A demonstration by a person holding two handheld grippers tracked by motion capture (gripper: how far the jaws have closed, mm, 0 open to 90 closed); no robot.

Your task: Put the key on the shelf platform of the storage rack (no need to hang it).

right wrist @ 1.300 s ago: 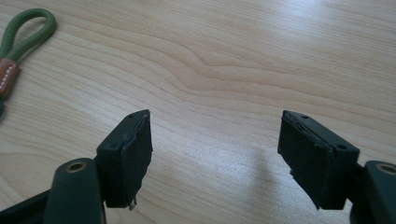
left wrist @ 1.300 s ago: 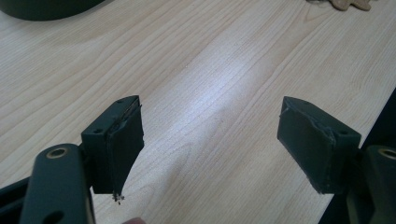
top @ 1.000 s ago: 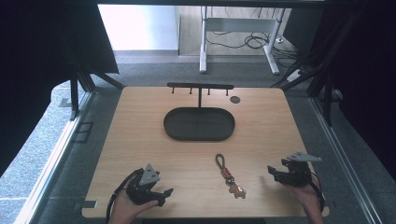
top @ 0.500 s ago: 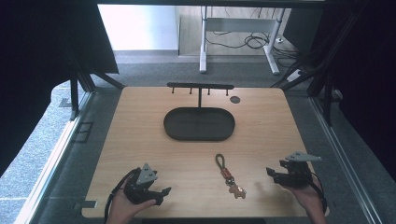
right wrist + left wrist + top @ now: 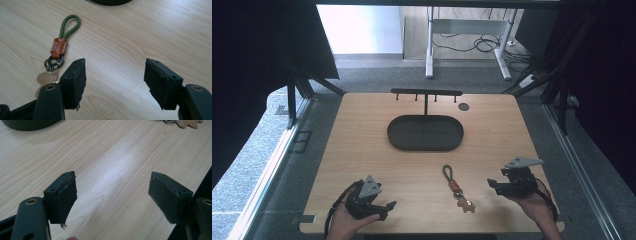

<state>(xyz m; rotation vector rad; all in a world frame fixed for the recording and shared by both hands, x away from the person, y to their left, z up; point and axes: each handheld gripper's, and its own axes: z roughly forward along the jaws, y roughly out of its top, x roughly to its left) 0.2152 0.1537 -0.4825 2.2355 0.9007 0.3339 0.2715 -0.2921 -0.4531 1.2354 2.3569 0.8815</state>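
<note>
The right claw [image 5: 493, 185] hovers just above the tabletop [image 5: 362, 150] near its front right corner, held in the person's right hand [image 5: 532, 202]. Its jaws stand apart with nothing between them, released, though they have just been closing a little. In the right gripper view the 2 black pads [image 5: 75, 82] frame bare wood, and the keychain [image 5: 58, 53] lies just beside the left pad, apart from it. The keychain rests flat on the tabletop: a green cord loop [image 5: 71, 23] farthest from the claw, then a brown leather tab [image 5: 59, 46], black rings [image 5: 53, 62] and a tan charm [image 5: 46, 77] nearest.

In the high view the keychain [image 5: 455, 186] lies between the 2 claws, nearer the right one. The left claw [image 5: 389, 207] sits low at the front left of the tabletop in the left hand [image 5: 344, 222], jaws wide apart and holding nothing. Farther back, well apart from both claws, a dark oval tray [image 5: 425, 133] stands mid-table with a black hook rack [image 5: 426, 93] behind it.
</note>
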